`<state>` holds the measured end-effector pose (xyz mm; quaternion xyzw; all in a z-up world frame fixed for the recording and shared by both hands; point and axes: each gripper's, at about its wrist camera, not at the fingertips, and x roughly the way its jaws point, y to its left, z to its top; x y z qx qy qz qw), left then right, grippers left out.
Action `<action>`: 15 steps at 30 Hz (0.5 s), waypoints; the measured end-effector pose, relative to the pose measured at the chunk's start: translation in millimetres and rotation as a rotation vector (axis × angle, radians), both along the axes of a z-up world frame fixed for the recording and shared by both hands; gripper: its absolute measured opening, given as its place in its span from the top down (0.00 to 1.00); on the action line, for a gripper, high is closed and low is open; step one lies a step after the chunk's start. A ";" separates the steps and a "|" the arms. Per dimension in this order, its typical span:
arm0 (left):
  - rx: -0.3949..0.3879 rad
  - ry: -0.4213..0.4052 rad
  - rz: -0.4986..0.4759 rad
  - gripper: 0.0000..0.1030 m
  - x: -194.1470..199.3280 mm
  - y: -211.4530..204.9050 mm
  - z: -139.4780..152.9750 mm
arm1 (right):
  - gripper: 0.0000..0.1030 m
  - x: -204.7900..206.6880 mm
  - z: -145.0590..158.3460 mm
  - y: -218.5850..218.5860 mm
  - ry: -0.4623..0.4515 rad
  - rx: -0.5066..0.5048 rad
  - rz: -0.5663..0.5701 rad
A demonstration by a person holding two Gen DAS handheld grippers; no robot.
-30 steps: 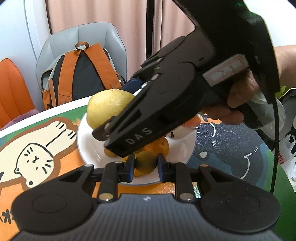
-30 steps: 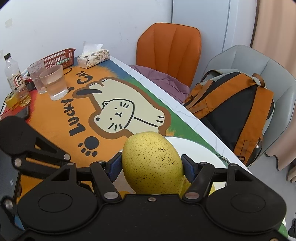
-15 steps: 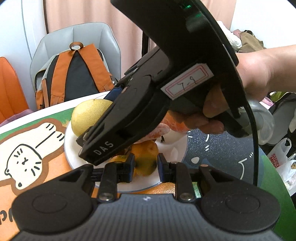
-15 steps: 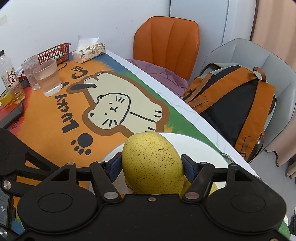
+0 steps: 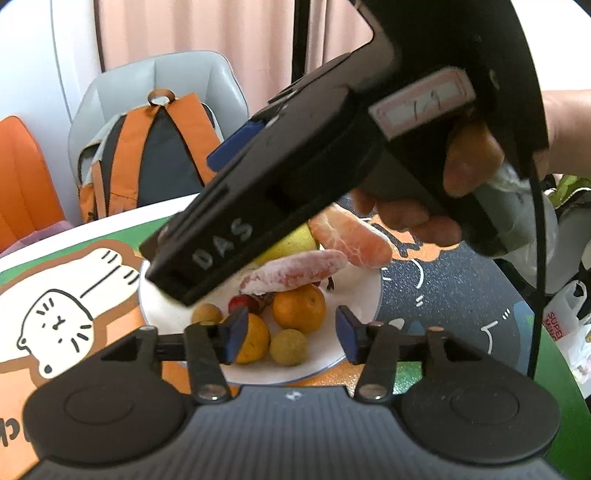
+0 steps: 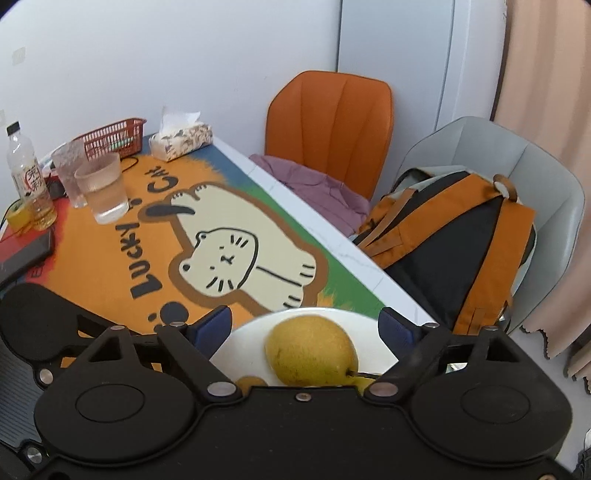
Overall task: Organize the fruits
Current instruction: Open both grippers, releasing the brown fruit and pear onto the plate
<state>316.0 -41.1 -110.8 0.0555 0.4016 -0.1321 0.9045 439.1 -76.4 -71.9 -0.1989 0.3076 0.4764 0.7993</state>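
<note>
The pear (image 6: 310,349) was yellow with fine dark speckles, and it lay on a white plate (image 6: 236,341). Two oranges (image 5: 299,308) were bright orange; the small round fruits (image 5: 288,347) beside them were dull yellow-green, and one small fruit (image 5: 242,303) was dark red. Peeled segments (image 5: 349,236) showed pale orange with white pith. The mat (image 6: 110,236) was orange, green and blue, printed with a cream cat (image 6: 225,258) outlined in brown and black lettering. Both grippers were black with blue pads (image 5: 233,332). One chair (image 6: 332,122) was orange, the other (image 6: 546,192) grey. The backpack (image 6: 461,243) was black with orange straps. The basket (image 6: 114,136) was red, the curtain (image 5: 192,33) pink.
</note>
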 end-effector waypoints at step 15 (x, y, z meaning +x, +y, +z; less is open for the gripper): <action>-0.027 -0.019 0.042 0.44 -24.3 9.8 9.6 | 0.04 -20.5 -0.8 -28.5 0.077 0.008 -0.108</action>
